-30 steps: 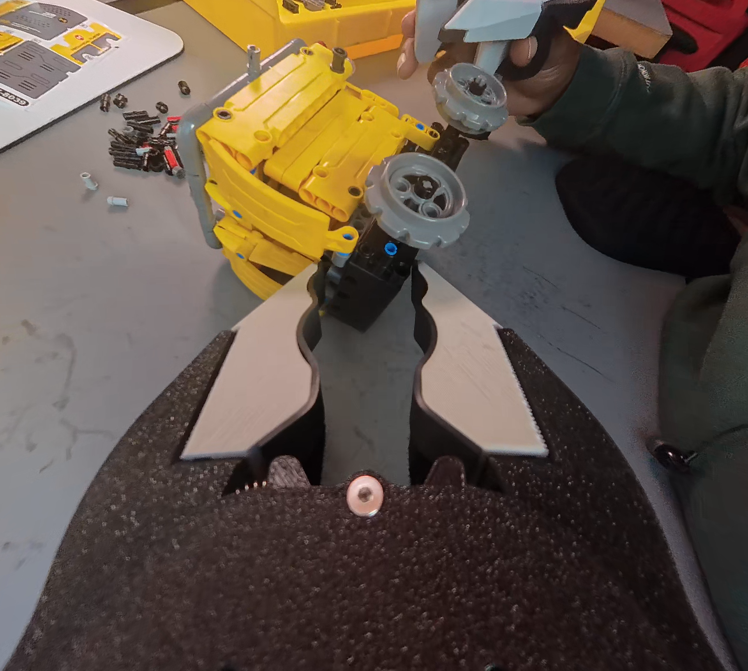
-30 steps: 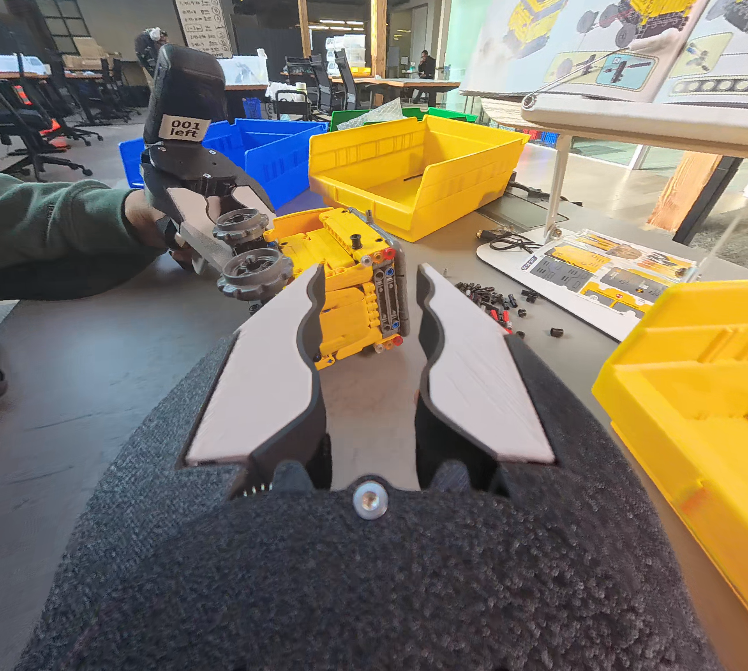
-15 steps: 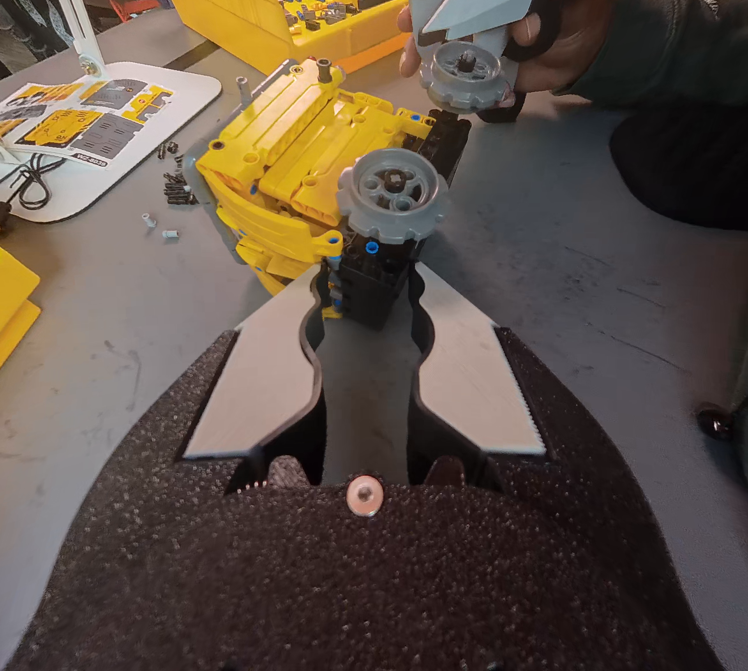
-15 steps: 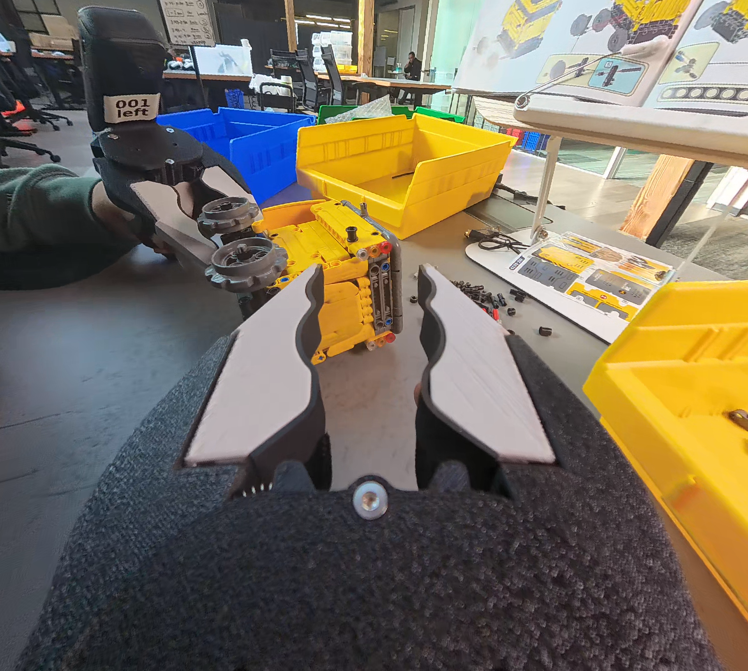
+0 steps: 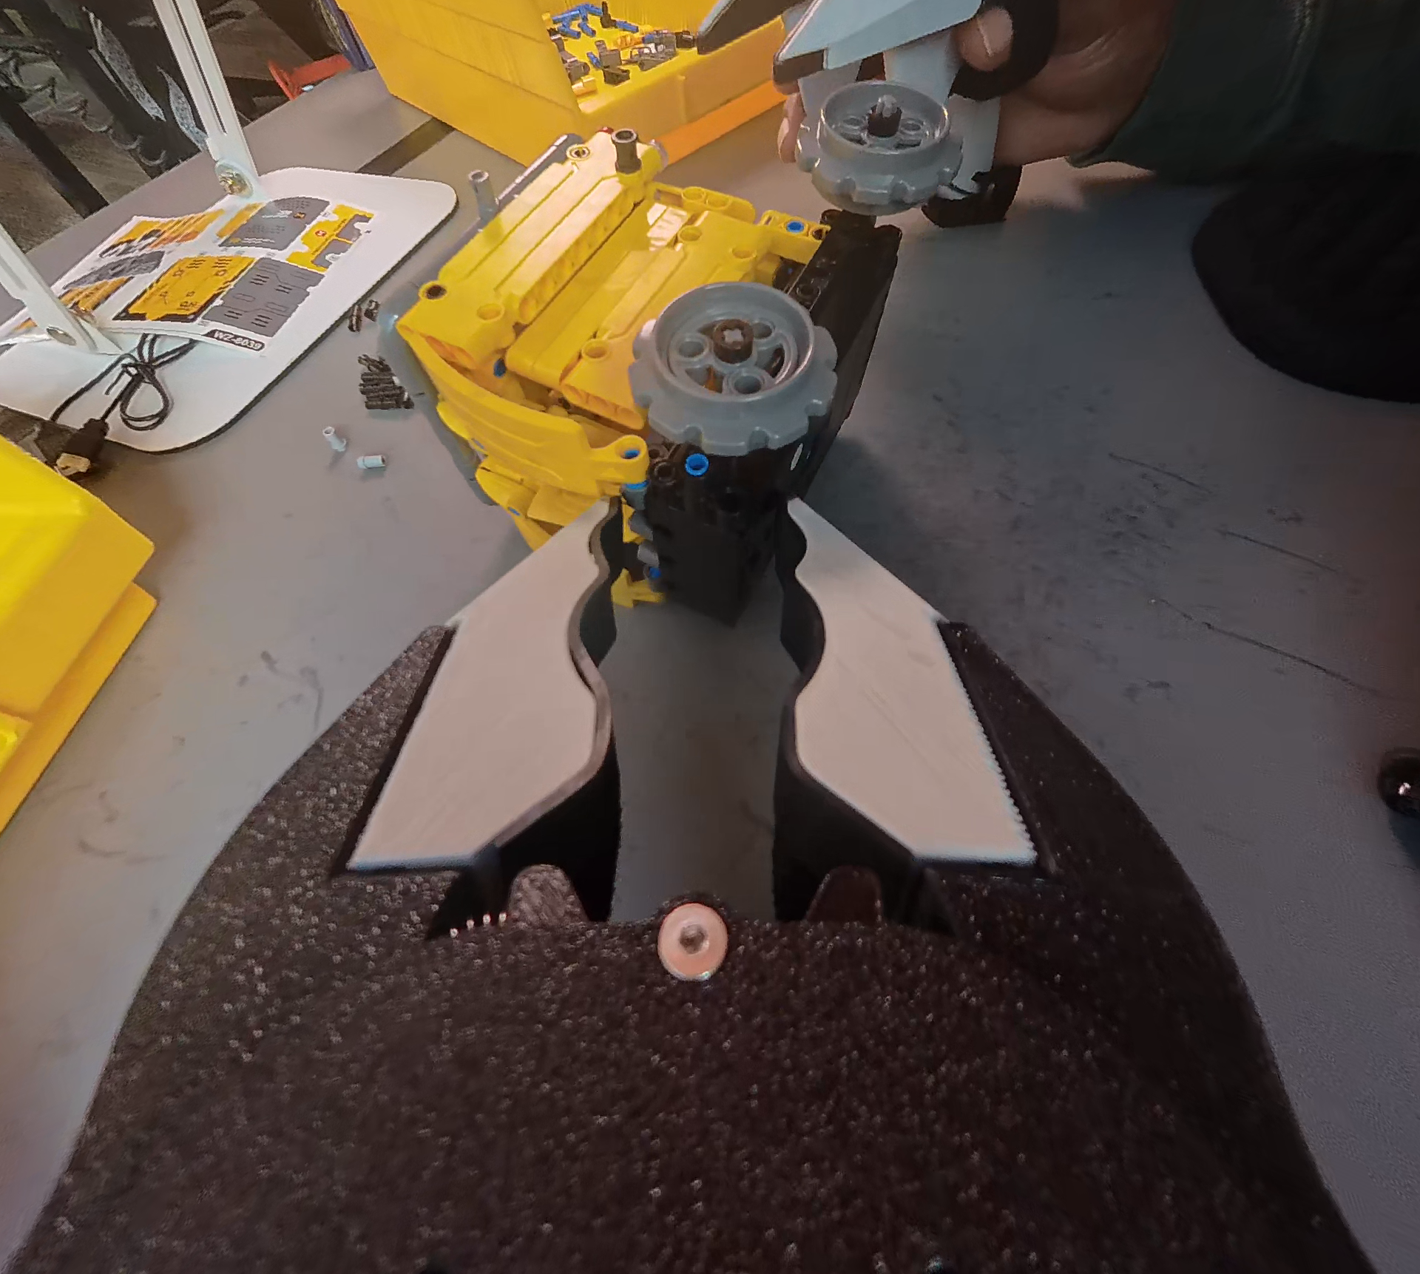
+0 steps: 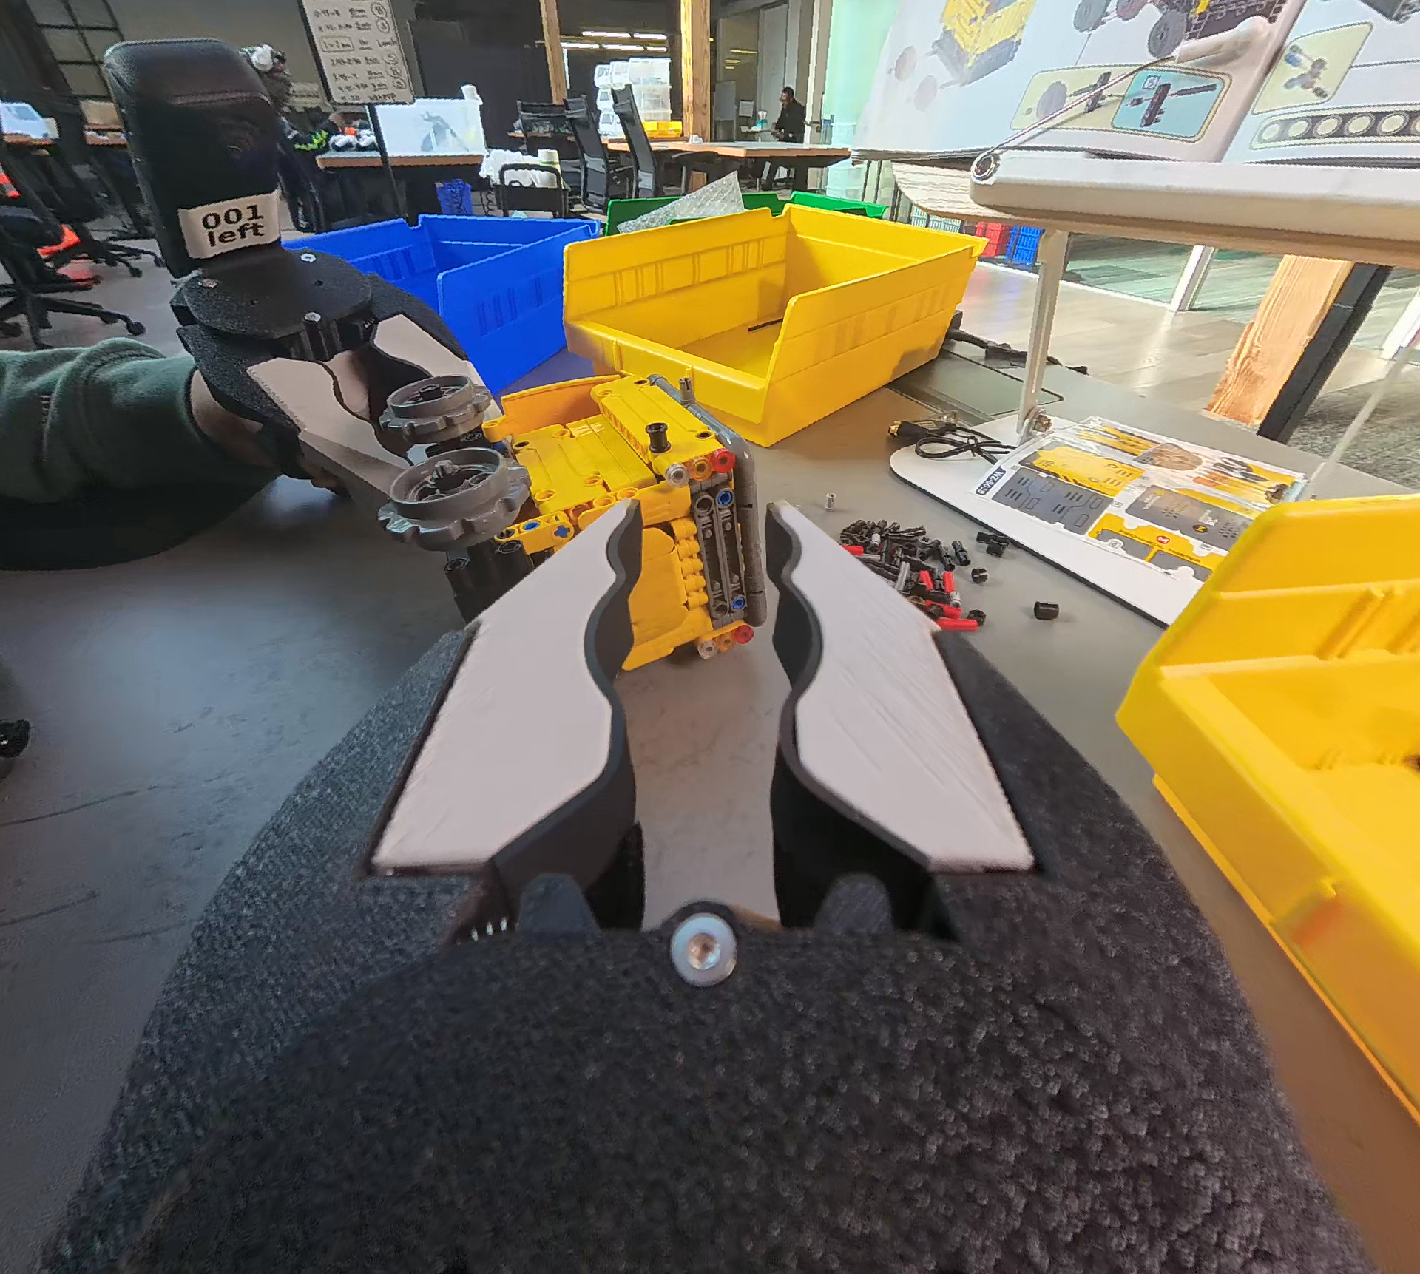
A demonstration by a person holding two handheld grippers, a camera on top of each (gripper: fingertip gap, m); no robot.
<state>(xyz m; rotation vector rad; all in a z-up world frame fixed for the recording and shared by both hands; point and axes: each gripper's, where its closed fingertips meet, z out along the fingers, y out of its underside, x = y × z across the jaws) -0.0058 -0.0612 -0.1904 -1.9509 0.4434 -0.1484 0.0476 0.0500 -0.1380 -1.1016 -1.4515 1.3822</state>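
A yellow brick vehicle model [image 5: 584, 284] lies on its side on the grey table [image 5: 1076, 546]. Two grey wheel hubs stick out of its black chassis, the near hub [image 5: 734, 369] and the far hub [image 5: 876, 154]. My left gripper [image 5: 699, 523] is shut on the black chassis end. My right gripper [image 6: 703, 515] is open and empty, its tips close before the model's [image 6: 607, 461] grey-and-yellow end. In the left wrist view the right gripper [image 5: 738, 50] hangs just above the far hub. The left gripper's fingers [image 6: 323, 392] show behind both hubs [image 6: 453, 492].
A yellow bin [image 5: 461, 8] with small parts stands behind the model, a blue bin [image 6: 492, 284] beside it, and another yellow bin [image 6: 1268, 699] at the right. An instruction booklet [image 6: 1152, 8] sits on a white stand over a sticker sheet [image 6: 1114, 492]. Loose pins [image 6: 907, 561] lie nearby. About 15 centimeters separates my left fingertips from my right. The near hub [image 5: 734, 369] lies some 6 centimeters from my left tips, 12 centimeters from my right tips.
My left gripper has swung round with the model still in its grip, so the stand and sticker sheet come into its view. The right gripper stays above the far hub, still open.
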